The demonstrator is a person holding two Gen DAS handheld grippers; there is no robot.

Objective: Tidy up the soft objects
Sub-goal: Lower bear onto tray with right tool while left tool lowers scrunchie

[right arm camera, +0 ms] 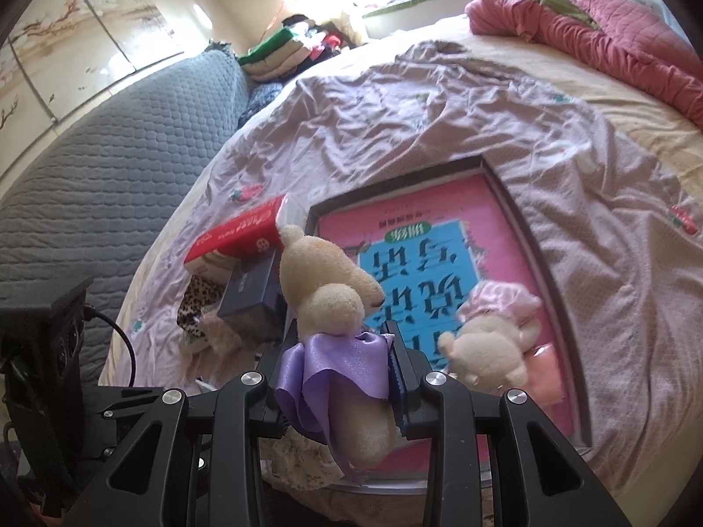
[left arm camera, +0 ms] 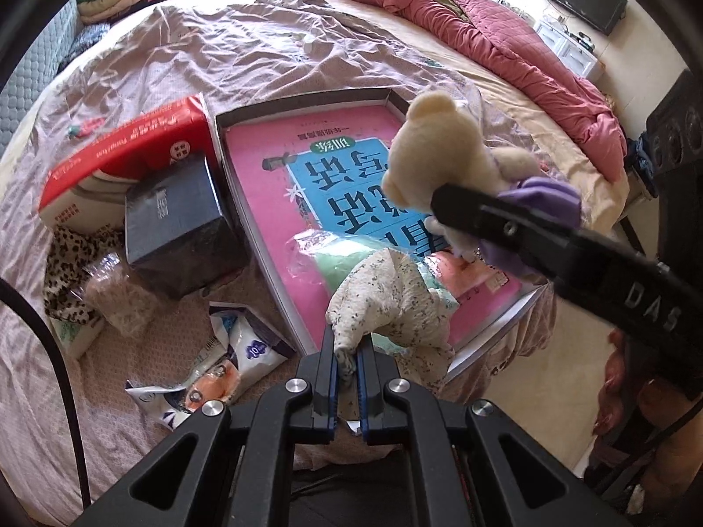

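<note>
My left gripper [left arm camera: 347,362] is shut on a floral cream cloth [left arm camera: 386,303] that hangs over the near edge of the shallow box [left arm camera: 307,103] with a pink and blue printed bottom. My right gripper [right arm camera: 340,373] is shut on a cream teddy bear in a purple satin dress [right arm camera: 327,303] and holds it above the box's near left corner. The same bear [left arm camera: 443,153] shows in the left wrist view, held high by the right gripper [left arm camera: 461,211]. A second cream bear in a pink dress [right arm camera: 487,342] lies in the box, near a pale pink soft item [right arm camera: 545,373].
Left of the box lie a red tissue pack [left arm camera: 127,149], a dark box [left arm camera: 180,224], a leopard-print cloth [left arm camera: 70,263], plastic-wrapped packets [left arm camera: 246,342] and a bagged fuzzy item [left arm camera: 118,298]. A red quilt [left arm camera: 505,39] is heaped at the far right. The bed edge drops off at right.
</note>
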